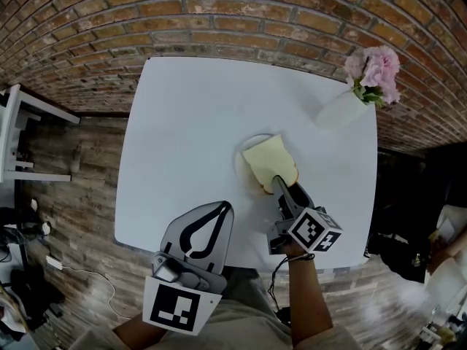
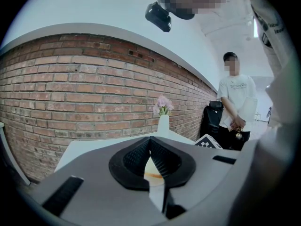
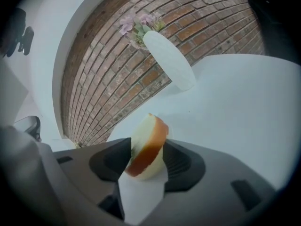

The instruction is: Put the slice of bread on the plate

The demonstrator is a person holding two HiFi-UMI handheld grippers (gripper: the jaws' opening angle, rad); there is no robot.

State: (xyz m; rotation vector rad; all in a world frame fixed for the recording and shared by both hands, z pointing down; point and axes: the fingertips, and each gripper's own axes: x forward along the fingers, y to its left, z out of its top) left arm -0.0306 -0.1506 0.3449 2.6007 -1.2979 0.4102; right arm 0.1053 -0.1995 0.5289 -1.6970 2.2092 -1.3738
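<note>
A pale slice of bread point(image 1: 268, 160) with a brown crust lies on a small white plate point(image 1: 248, 141) at the middle right of the white table point(image 1: 182, 122). My right gripper point(image 1: 278, 181) reaches the slice's near edge. In the right gripper view the crust end of the bread point(image 3: 148, 147) stands between the jaws of the right gripper point(image 3: 148, 158), and they are parted around it. My left gripper point(image 1: 228, 205) hovers over the table's near edge with its tips together and nothing in them. In its own view the left gripper point(image 2: 150, 142) points toward the bread point(image 2: 153, 172).
A white vase point(image 1: 339, 110) with pink flowers point(image 1: 376, 71) stands at the table's far right corner, beyond the plate. A brick wall runs behind the table. A white shelf point(image 1: 22, 137) stands on the floor to the left. A person point(image 2: 237, 107) stands off to the right.
</note>
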